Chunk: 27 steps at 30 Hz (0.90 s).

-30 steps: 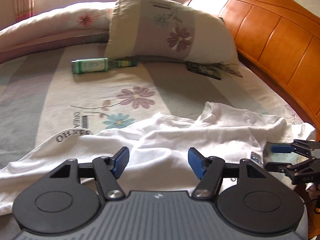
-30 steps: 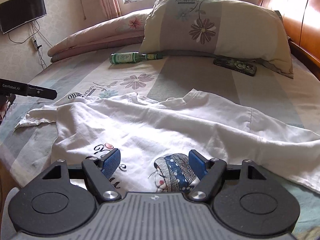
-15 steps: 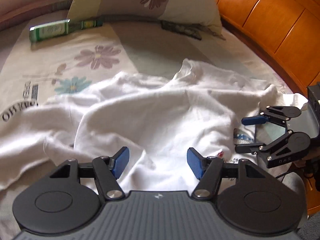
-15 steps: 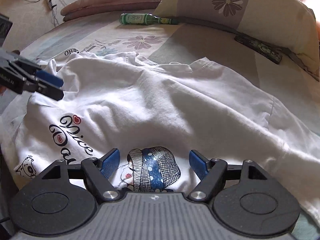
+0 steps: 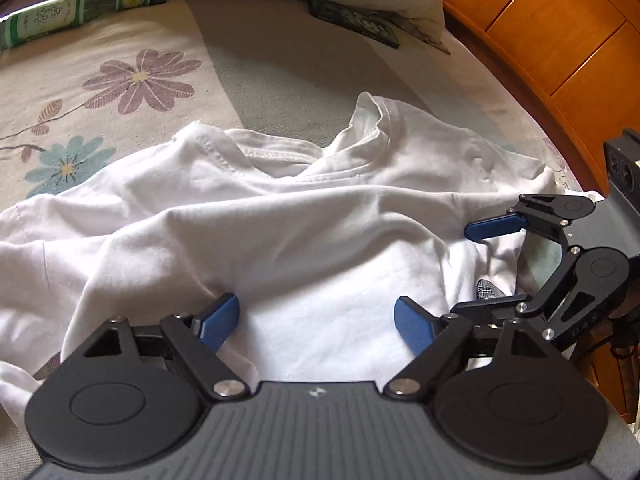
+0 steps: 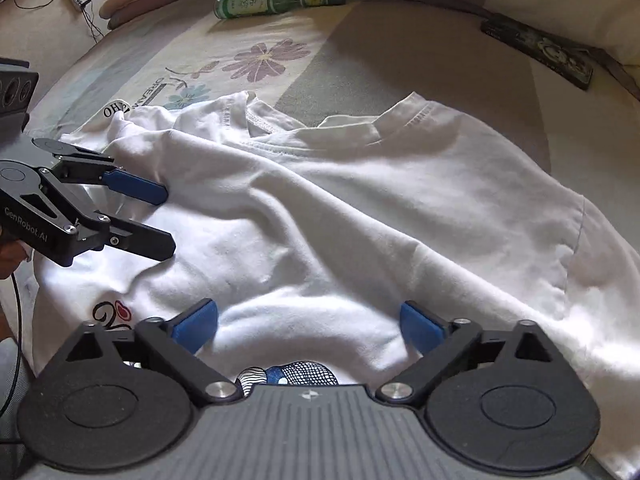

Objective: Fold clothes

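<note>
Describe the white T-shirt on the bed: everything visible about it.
The T-shirt is white, soft knit fabric by its look, with a stitched ribbed collar and a short sleeve toward the right. It lies rumpled and unfolded on the flowered bedsheet, creased in long ridges. Near its lower edge are a printed figure in a blue netted headscarf and dark curly lettering with red accents. The left hand-held gripper and right hand-held gripper are both open at the cloth; neither has gripped it.

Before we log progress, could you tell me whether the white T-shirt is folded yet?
Not folded: the white T-shirt lies spread and rumpled on the bed, collar visible.
</note>
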Available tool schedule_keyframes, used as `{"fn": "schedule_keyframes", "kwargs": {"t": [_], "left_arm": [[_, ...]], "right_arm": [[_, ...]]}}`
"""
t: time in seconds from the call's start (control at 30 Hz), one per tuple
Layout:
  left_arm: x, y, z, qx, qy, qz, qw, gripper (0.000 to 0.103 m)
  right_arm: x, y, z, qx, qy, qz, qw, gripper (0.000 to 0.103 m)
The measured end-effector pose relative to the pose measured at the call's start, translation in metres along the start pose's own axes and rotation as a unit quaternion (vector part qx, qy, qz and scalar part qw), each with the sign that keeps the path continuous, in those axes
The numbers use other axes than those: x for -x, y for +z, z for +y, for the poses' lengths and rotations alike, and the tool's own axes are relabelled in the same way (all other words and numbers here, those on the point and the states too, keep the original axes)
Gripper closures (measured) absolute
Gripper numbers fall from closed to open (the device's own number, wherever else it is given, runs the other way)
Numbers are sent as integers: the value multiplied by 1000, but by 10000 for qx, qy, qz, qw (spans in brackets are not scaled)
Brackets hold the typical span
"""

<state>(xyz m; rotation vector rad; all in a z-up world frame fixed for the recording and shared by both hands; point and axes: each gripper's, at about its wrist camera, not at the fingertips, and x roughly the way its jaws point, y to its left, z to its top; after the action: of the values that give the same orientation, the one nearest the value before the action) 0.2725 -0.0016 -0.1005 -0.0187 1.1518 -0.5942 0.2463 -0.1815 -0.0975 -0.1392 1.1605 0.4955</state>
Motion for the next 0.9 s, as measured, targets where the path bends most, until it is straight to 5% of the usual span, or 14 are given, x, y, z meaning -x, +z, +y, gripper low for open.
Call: {"fn": "schedule_keyframes", "kwargs": {"t": [0.17,0.37,0.47,0.9], "left_arm": [[-20,24,-16,327,461,628,9964,1],[-13,54,-18,1399,846,1365,9770,15],[17,63,-26,1559,1212,1192,9730,15],[39,68,12,2103,999,182,9724,15]], "right_arm": [[-14,5,2,-329,-175,596,9975,0],[-3,14,-13,-474,81,1089,9929,0],[25,13,-33,-734,314,1073,9910,0],[55,13,-81,-1514,683,802,9829,2]]}}
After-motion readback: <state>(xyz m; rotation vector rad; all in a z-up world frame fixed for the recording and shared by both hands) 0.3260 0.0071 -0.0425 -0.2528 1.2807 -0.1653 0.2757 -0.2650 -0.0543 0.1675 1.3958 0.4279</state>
